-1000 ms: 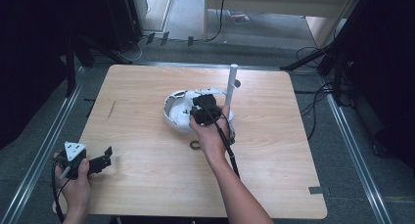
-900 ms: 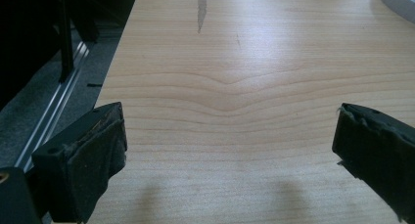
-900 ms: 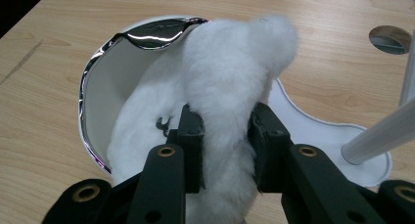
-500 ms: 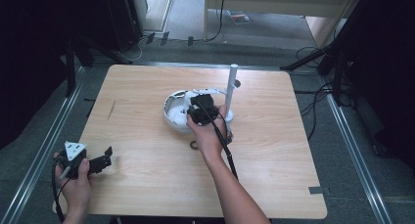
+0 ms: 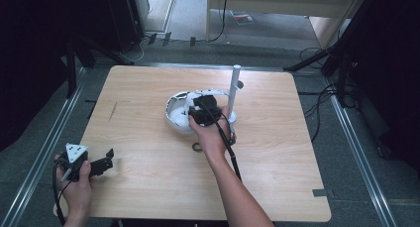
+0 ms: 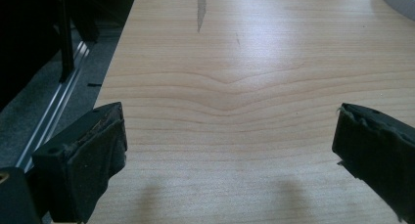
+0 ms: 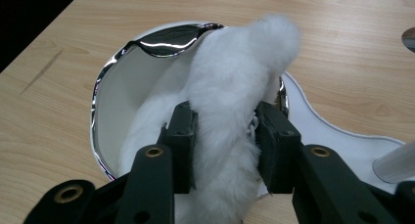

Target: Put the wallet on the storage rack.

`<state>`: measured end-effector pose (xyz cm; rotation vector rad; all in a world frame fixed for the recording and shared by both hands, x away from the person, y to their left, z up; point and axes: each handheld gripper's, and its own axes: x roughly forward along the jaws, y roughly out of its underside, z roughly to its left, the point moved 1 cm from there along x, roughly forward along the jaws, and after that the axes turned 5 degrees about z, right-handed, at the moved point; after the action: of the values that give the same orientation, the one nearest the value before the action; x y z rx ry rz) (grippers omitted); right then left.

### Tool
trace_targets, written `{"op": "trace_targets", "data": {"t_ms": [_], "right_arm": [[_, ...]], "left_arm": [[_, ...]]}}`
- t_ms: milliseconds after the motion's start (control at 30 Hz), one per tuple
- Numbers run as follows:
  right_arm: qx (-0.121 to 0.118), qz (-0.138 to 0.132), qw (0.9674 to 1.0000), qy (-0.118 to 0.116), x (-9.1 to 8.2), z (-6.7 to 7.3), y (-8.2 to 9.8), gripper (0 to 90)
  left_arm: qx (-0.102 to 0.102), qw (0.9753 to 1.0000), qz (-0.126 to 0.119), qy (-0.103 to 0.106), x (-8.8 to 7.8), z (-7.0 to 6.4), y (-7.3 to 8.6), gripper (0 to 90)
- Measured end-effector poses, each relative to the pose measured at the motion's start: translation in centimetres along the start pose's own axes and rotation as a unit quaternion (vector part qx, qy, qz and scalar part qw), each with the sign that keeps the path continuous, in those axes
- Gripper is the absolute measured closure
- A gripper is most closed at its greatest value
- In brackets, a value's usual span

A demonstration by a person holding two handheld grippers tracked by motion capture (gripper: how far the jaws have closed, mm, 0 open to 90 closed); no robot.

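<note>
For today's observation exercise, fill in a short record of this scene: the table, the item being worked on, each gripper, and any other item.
Table: wooden top
Worked item: white fluffy piece over a white chrome-rimmed base
Right gripper: jaws either side of the fluffy piece, just been opening
Left gripper: open, nothing between jaws, near the table's corner
Other: upright white post

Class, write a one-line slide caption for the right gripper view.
Right claw, its jaws just easing apart, holds a fluffy white fur strip over a chrome-rimmed white dish on the wooden table.
</note>
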<state>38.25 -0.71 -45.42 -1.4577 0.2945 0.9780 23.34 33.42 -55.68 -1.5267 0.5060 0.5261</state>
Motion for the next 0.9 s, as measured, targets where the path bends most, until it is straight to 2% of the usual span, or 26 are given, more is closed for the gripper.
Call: {"op": "trace_targets", "data": {"t_ms": [167, 333, 600, 667, 700, 733, 900], "right_arm": [[-0.009, 0.000, 0.9999, -0.009, -0.2, -0.2, 0.0, 54.4], [-0.027, -0.007, 0.9993, -0.026, -1.2, -0.3, 0.1, 42.8], [-0.057, -0.004, 0.9978, -0.034, -3.0, -0.5, 0.1, 35.3], [-0.069, -0.001, 0.9970, -0.037, -3.4, -0.6, 0.2, 34.5], [-0.086, -0.003, 0.9953, -0.043, -3.7, -0.8, 0.2, 33.8], [-0.086, -0.003, 0.9953, -0.043, -3.7, -0.8, 0.2, 33.8], [-0.127, 0.012, 0.9906, -0.048, -4.5, -1.7, 0.4, 34.9]], "left_arm": [[-0.001, 1.0000, 0.000, 0.001, 0.0, 0.0, 0.0, 0.5], [-0.002, 1.0000, 0.000, 0.002, 0.0, 0.0, 0.0, 0.5], [-0.001, 1.0000, 0.000, 0.002, 0.0, 0.0, 0.0, 0.5], [0.000, 1.0000, 0.000, 0.002, 0.0, 0.0, 0.0, 0.5], [0.000, 1.0000, 0.001, 0.002, 0.0, 0.0, 0.0, 0.5], [-0.001, 1.0000, 0.000, 0.002, 0.0, 0.0, 0.0, 0.5], [-0.001, 1.0000, 0.000, 0.002, 0.0, 0.0, 0.0, 0.5]]}}
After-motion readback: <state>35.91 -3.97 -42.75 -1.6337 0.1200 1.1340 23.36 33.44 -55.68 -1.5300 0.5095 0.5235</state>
